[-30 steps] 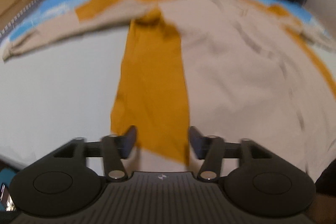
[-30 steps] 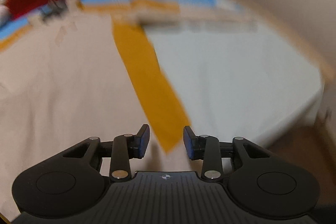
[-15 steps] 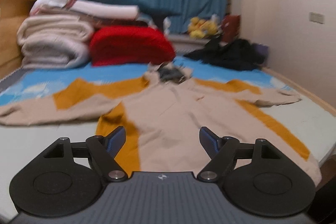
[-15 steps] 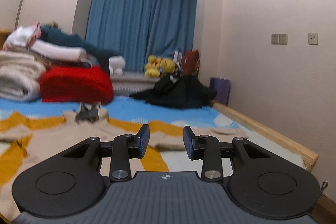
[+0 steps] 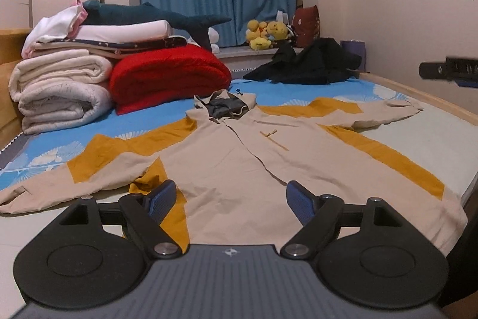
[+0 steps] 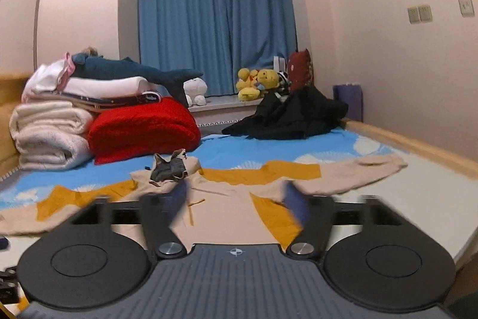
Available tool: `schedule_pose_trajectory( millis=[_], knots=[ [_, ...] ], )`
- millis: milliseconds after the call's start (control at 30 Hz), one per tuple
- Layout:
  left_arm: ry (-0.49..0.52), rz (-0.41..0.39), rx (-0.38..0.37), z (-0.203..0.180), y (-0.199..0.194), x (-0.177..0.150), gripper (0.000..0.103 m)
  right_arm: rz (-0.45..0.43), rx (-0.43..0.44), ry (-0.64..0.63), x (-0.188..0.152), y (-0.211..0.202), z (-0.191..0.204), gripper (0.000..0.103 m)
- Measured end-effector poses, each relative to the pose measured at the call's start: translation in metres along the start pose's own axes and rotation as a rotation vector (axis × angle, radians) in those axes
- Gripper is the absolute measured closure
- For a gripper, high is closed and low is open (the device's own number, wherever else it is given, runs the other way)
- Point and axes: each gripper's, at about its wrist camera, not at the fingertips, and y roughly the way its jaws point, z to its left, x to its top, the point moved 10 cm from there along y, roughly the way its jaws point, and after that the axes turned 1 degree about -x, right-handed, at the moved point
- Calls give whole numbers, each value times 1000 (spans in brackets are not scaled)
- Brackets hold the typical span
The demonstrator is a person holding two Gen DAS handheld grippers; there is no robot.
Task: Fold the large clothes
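- Plainly, folding has not begun: the beige and mustard jacket (image 5: 239,166) lies flat on the bed (image 5: 418,136), front up, collar toward the far end near the red blanket (image 5: 170,76).
- Both sleeves are spread out to the sides; the left sleeve (image 5: 74,169) reaches the bed's near left part, the right sleeve (image 6: 352,172) points toward the wooden edge.
- The left claw (image 5: 230,199) hovers above the hem, jaws spread wide and grasping nothing.
- The right claw (image 6: 236,199) also hangs over the lower body of the jacket, released and empty; its fingers show blurred.
- Everything is left, by this judgement: bringing the sleeves in, folding the sides, then doubling the body.
- A dark garment pile (image 6: 286,115) sits well apart at the far end.
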Motion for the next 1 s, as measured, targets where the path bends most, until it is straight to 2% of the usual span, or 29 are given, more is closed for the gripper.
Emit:
schedule_pose_trajectory(
  millis=[33,133,167,233,467,600,700,767,833,900,933,1000],
  knots=[
    [-2,-2,10,0,1,8,18,-2,-7,-22,-1,4,1,1],
    [-16,-35,52,-3,3,47,13,7,1,-60,1,10,9,1],
    [-26,-48,70,-4,4,63,6,14,6,-64,0,11,10,1],
    [-65,-85,110,-5,8,100,0,35,1,-62,0,14,4,1],
    [-222,-109,115,4,62,206,0,95,-92,39,-4,24,-34,1],
    [-220,-154,142,34,103,242,0,79,-121,21,-3,19,-40,1],
    [-161,-173,186,65,132,239,0,70,-106,-43,2,17,-34,1],
    [-146,-165,231,92,152,217,0,79,-86,-105,6,20,-25,1],
    [-191,-146,274,119,170,182,0,84,-54,-153,14,27,-13,1],
    [-227,-13,303,139,200,146,4,88,-23,-174,24,40,3,1],
    [-258,48,298,150,215,136,10,88,-6,-186,31,49,14,1],
    [-313,63,302,172,227,132,16,85,24,-205,44,70,39,1]
  ],
)
